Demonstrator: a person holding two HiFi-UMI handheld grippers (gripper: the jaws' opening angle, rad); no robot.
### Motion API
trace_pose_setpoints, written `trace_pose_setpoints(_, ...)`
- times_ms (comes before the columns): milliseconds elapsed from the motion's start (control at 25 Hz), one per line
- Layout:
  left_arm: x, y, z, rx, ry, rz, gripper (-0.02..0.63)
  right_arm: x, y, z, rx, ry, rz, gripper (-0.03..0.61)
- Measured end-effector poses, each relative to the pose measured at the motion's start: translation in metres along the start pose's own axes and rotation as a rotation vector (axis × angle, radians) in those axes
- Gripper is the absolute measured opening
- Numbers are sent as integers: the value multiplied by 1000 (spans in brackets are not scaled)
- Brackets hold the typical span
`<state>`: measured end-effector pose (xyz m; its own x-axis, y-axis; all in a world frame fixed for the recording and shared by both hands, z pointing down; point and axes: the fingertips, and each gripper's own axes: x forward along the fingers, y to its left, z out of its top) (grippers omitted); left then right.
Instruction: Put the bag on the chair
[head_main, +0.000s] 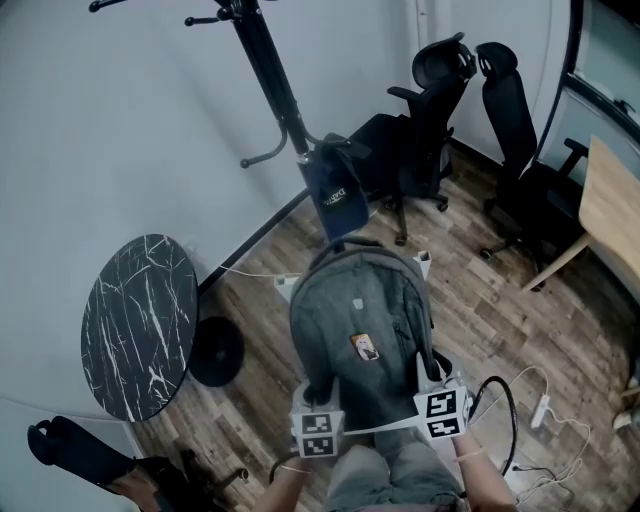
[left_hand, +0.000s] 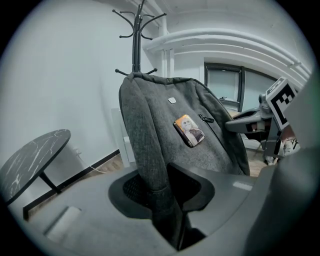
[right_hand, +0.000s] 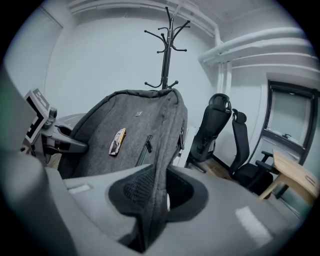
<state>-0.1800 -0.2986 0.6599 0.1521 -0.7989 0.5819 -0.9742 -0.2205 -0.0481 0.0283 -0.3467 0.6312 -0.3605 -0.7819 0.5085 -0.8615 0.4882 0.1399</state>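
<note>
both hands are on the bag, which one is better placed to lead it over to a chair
Right, probably. Both tools are clamped on the bag, but the chairs stand off to the right, nearer the right tool; the left tool is on the side by the round table.

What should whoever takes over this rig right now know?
Left gripper: fingers shut on the grey fabric backpack, at its left edge.
Right gripper: shut on its right edge.
Backpack: held between both grippers, above the wooden floor.
Black office chair: farther ahead, apart from the bag.
Done: bag gripped.
Left: carry it to the chair, set it on the seat, release.
</note>
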Motion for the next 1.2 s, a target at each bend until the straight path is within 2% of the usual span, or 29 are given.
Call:
trace_pose_setpoints(560,42,19,-21,-22,28,56,115,43,8,-21,0,31,32,63)
trace_pose_setpoints(1200,85,25,-51,-66,136,62,117,82,5,-56,2,128,84,63)
